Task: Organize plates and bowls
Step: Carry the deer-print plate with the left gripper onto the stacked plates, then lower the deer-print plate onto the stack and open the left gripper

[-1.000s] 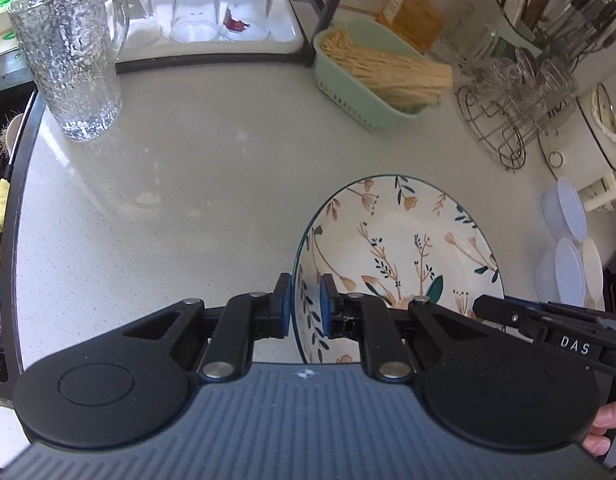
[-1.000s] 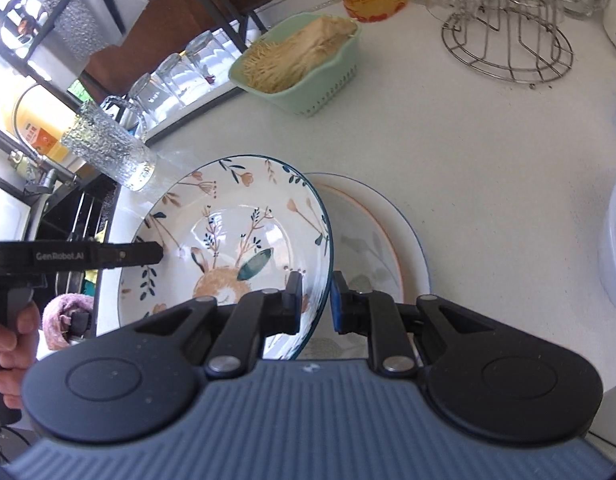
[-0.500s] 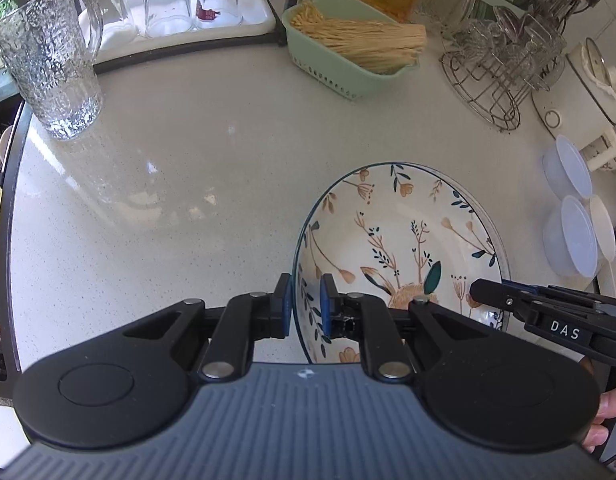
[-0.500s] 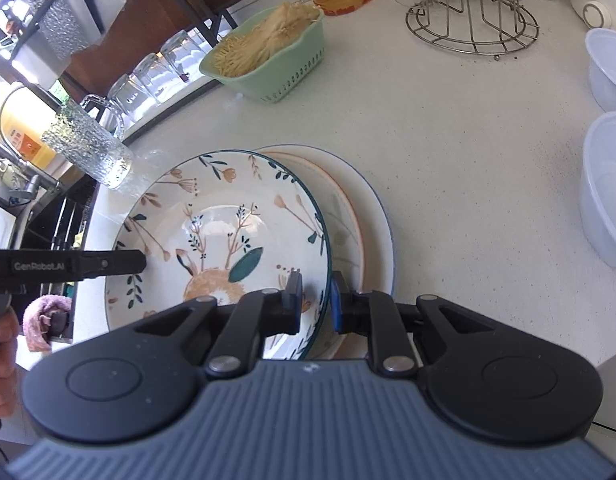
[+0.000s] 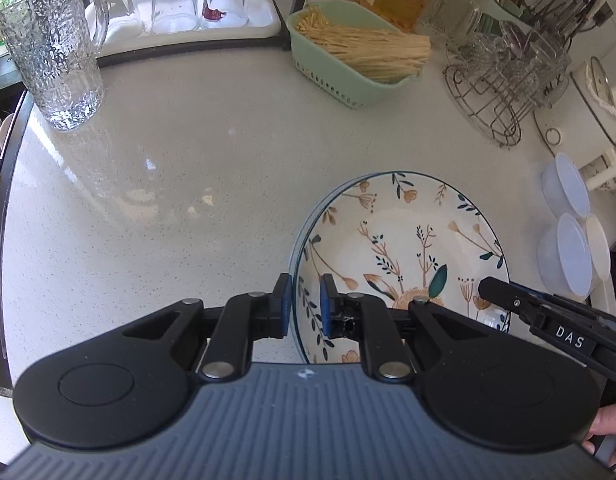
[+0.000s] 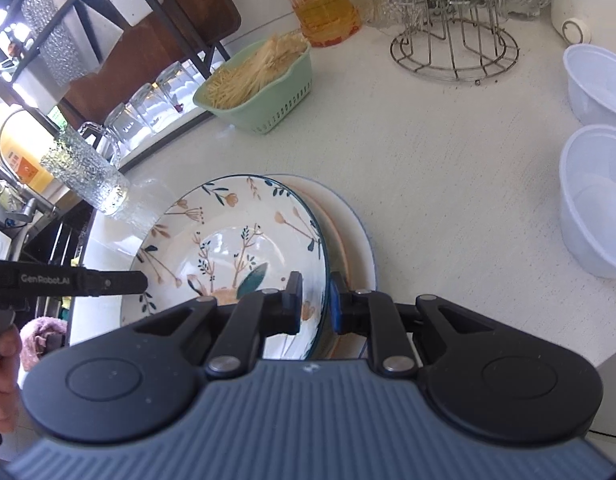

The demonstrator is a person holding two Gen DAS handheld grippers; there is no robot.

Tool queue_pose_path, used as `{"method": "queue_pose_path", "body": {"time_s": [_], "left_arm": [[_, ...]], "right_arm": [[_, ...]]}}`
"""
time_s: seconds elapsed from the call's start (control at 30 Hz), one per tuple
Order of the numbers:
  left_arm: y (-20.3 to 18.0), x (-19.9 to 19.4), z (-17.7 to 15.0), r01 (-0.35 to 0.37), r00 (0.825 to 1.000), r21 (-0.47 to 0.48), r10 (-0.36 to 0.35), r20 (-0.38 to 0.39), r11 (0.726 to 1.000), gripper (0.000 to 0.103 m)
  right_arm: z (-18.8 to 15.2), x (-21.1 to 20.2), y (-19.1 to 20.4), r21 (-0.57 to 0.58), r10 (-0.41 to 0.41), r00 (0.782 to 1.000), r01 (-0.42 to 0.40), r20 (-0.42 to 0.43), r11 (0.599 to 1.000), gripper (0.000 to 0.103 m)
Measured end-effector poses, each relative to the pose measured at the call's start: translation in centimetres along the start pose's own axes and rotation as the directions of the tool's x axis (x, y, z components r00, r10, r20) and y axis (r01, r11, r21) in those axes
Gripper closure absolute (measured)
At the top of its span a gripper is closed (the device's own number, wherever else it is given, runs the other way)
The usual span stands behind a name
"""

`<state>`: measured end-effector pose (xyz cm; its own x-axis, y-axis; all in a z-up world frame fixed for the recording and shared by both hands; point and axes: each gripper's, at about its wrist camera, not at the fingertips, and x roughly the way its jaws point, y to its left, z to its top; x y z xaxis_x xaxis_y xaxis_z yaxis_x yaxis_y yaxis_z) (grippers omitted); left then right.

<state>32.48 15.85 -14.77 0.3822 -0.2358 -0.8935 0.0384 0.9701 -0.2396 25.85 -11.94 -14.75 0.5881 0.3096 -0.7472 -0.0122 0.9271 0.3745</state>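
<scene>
A deep floral bowl [image 5: 403, 248] with a dark blue rim is held from both sides. My left gripper [image 5: 304, 306] is shut on its left rim and my right gripper [image 6: 313, 302] is shut on its right rim. In the right wrist view the floral bowl [image 6: 228, 240] sits over a stack of plates [image 6: 353, 240], a white one with a blue edge under an orange-rimmed one. Whether the bowl rests on the stack or hangs just above it I cannot tell. The right gripper's arm [image 5: 547, 320] shows in the left wrist view.
On the pale speckled counter [image 5: 188, 180] stand a textured glass pitcher [image 5: 52, 48], a tray of upturned glasses [image 5: 180, 0], a green basket of noodles [image 5: 359, 56], a wire rack of glasses [image 5: 503, 76] and two white plastic bowls [image 6: 595, 200] at the right.
Both grippers keep their grip on the floral bowl. It has shifted right, over the stack of plates, which it covers more now. The right wrist view has tilted up.
</scene>
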Motion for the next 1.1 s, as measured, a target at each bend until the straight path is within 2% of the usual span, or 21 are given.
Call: {"method": "queue_pose_path", "body": {"time_s": [0.2,0.3,0.4,0.47,0.73,1.1], "left_arm": [[-1.4,0.1,-0.1,0.0,1.0,0.02,0.0,0.007,1.0,0.087],[-1.9,-0.2,-0.3,0.0,1.0,0.024,0.0,0.013,1.0,0.087],[-2.1,-0.2,-0.6,-0.011,1.0,0.02,0.011,0.006,1.0,0.087],[-2.1,-0.3,-0.8,-0.012,1.0,0.008,0.012,0.009,1.0,0.087],[-3.2,-2.5,-1.3,0.006,0.999,0.016,-0.007,0.049,1.0,0.087],[-7.0,-8.3,-3.2,0.023,0.983,0.031,-0.028,0.182,0.999,0.087]], "right_arm": [[0.3,-0.6,-0.2,-0.01,0.005,1.0,-0.004,0.023,1.0,0.086],[0.0,-0.9,0.4,-0.055,-0.054,0.998,0.057,0.042,0.997,0.084],[-0.2,-1.2,1.3,-0.135,-0.074,0.995,0.082,0.059,0.988,0.084],[-0.2,-1.3,1.8,-0.177,-0.063,0.996,0.074,0.069,0.981,0.084],[0.3,-3.6,2.7,-0.164,-0.033,0.991,0.054,0.13,0.985,0.084],[0.4,-10.1,3.0,-0.164,0.019,0.976,0.017,0.216,0.986,0.084]]}}
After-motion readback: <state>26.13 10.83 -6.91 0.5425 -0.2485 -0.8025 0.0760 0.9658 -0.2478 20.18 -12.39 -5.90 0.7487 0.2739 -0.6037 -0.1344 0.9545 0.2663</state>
